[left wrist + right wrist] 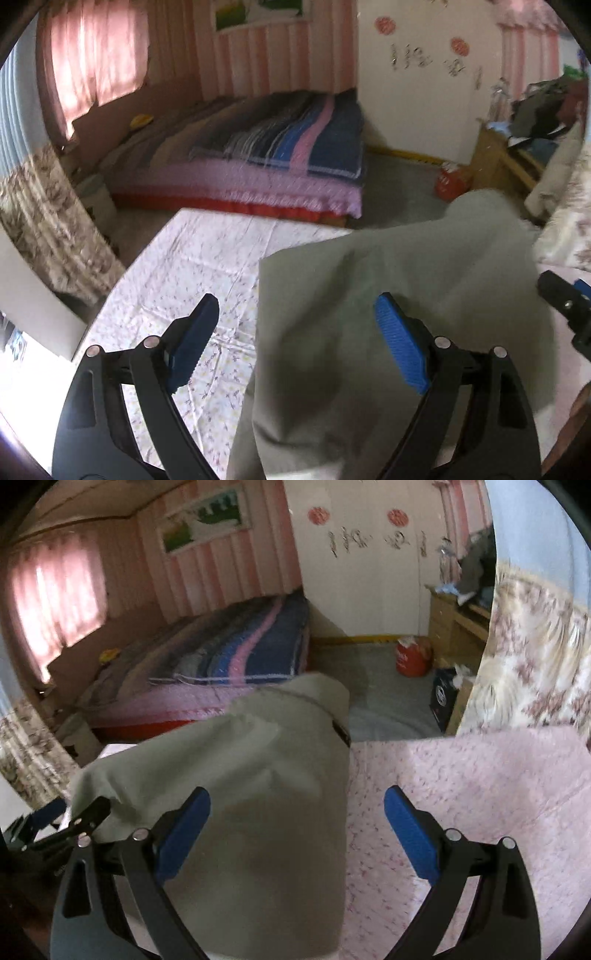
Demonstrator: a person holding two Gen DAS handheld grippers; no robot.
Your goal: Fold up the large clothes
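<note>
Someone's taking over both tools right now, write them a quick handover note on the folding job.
Left tool: open, nothing gripped; it sits over the left edge of the garment.
Right tool: open, nothing gripped; it sits over the garment's right edge.
Garment: grey-green, lying in a long strip on the floral sheet.
Done: looks folded lengthwise and let go, though blur hides the layers.
Left: probably regrip and fold it across.

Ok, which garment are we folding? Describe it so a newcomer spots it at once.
Start at the floral sheet spread over the near work surface, in front of the striped bed. The garment lies on it, just ahead of both open grippers. It is plain grey-green cloth, the only unpatterned fabric there, with one end humped up.
</note>
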